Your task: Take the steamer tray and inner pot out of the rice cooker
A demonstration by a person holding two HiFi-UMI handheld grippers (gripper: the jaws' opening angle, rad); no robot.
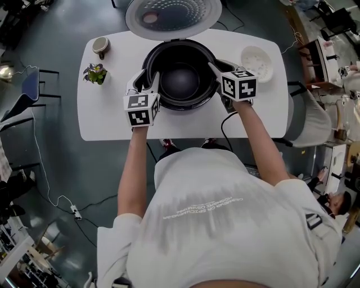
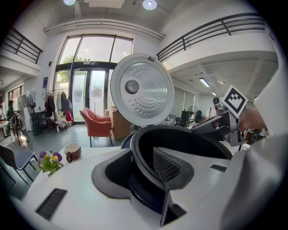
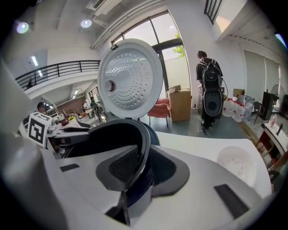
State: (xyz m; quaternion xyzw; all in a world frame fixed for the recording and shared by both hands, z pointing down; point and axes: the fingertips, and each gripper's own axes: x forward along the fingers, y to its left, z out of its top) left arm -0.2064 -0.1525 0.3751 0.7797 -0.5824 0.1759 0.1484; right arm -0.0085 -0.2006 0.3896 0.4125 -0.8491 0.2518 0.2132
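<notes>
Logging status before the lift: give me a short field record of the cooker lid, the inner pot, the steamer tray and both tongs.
lid: open, tipped back behind the pot
inner pot: in the rice cooker, not yet lifted clear
steamer tray: already out, on the table to the right of the cooker
left tongs: straddle the pot's left rim, jaws apart, outer jaw clear of the rim
right tongs: closed on the pot's right rim
other items: cup and flower pot at the table's left end
</notes>
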